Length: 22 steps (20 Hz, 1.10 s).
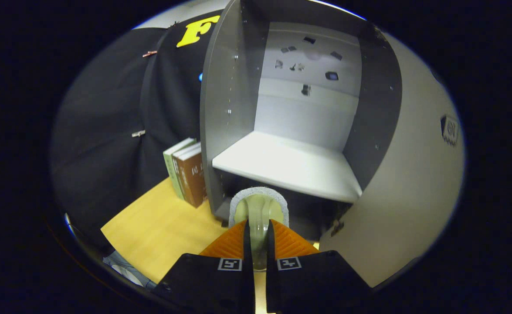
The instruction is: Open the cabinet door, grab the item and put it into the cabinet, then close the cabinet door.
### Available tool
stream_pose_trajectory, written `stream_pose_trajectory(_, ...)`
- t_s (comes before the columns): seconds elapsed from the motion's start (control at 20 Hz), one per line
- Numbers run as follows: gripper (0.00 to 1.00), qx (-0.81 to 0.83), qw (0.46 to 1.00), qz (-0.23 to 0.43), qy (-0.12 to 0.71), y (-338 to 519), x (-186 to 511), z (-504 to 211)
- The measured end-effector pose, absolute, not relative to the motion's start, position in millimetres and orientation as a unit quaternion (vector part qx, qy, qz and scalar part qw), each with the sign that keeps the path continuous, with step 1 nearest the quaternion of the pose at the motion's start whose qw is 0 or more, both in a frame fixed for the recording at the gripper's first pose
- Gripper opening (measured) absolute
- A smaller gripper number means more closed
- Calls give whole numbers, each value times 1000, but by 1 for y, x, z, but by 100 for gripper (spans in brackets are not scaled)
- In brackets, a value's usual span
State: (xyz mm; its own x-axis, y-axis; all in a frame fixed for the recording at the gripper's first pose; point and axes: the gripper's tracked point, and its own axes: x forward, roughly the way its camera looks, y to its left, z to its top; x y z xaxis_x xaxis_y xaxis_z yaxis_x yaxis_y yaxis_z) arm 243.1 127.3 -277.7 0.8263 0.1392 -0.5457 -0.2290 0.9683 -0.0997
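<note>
3 books (188,172) stand on the wooden table (160,226).

Hidden and cut-off parts, cabinet front

Brush (259,209): handle pinched between the 2 fingers (288,242), lower handle covered by them. Cabinet (232,109): space under the shelf (290,163) dark, contents unreadable; small dark patches on back wall too small to identify. Books (188,170): right ends hidden behind cabinet side, spine text illegible. Door (412,174): outer edge cut off; tag on it blurred.
</note>
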Motion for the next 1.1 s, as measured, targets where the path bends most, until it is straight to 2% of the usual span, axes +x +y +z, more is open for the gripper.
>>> stream_pose_trajectory(0.25, 14, -56, 967, 74, 236, 133, 306, -235)
stream_pose_trajectory(0.55, 14, -36, 974, 32, 222, 115, 375, -222)
stream_pose_trajectory(1.1, 14, 4, 966, -32, 255, 84, 480, -256)
